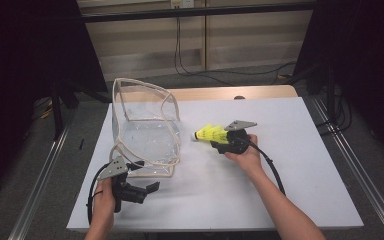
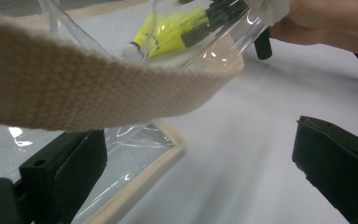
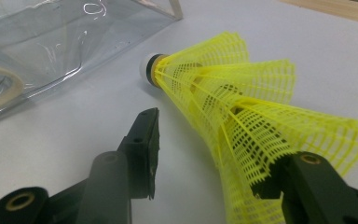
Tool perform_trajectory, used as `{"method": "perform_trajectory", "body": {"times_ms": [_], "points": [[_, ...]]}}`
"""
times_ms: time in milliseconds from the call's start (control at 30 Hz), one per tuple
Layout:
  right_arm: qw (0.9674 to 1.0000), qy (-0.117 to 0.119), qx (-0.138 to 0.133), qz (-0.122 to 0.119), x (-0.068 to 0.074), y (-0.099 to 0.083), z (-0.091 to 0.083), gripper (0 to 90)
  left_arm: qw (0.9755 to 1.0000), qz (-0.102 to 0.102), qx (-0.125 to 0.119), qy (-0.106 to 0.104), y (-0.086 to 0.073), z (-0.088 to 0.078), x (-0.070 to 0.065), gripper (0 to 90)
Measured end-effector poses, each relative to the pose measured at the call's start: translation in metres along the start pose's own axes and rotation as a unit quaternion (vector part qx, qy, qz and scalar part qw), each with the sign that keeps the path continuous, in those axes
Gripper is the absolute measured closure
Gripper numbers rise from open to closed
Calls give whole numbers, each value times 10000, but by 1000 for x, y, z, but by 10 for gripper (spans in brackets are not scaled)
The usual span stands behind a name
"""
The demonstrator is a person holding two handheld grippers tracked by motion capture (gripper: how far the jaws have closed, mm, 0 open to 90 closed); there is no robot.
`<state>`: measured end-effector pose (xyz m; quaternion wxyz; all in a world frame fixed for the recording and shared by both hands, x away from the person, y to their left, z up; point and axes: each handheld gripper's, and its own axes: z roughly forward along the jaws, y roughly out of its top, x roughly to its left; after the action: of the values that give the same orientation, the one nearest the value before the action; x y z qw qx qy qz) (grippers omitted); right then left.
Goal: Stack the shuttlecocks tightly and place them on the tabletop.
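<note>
The yellow shuttlecock [image 3: 242,116] lies on the tabletop [image 1: 300,165] right of the clear bag [image 1: 145,125], not yet inside. The right gripper [image 3: 214,154] gapes around it; the left gripper [image 2: 196,158] stands open by the bag's strap.

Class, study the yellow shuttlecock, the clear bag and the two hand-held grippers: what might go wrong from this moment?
1. The right hand-held gripper is open, one jaw inside the yellow shuttlecock skirt; pulling away may snag or drag it.
2. The shuttlecock lies loose on the table and may roll.
3. The clear bag looks floppy; the open left hand-held gripper grips nothing, so its mouth may sag.
</note>
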<state>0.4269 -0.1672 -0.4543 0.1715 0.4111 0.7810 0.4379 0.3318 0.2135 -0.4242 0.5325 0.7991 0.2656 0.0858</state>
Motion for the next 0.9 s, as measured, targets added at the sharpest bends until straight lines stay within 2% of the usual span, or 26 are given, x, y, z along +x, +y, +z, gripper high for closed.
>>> {"method": "perform_trajectory", "body": {"times_ms": [100,200,367,400,467,633,900], "points": [[10000,-67,11,54,2,2,5,496,10000,-10,-1,-3,0,0,0,32],[9997,-162,49,156,1,3,9,523,10000,-12,-14,-14,0,0,0,32],[9993,-255,38,266,0,6,15,651,10000,-4,-2,-8,0,0,1,32],[9992,-267,25,290,-1,7,16,700,10000,0,-6,-2,0,0,1,32],[9993,-303,40,229,-1,8,16,746,10000,4,-2,-3,0,0,1,32],[9997,-137,72,198,-1,10,14,797,10000,-17,-29,-6,0,-1,1,32],[9998,134,68,94,3,13,4,802,10000,-30,-52,-6,0,-2,0,32]]}}
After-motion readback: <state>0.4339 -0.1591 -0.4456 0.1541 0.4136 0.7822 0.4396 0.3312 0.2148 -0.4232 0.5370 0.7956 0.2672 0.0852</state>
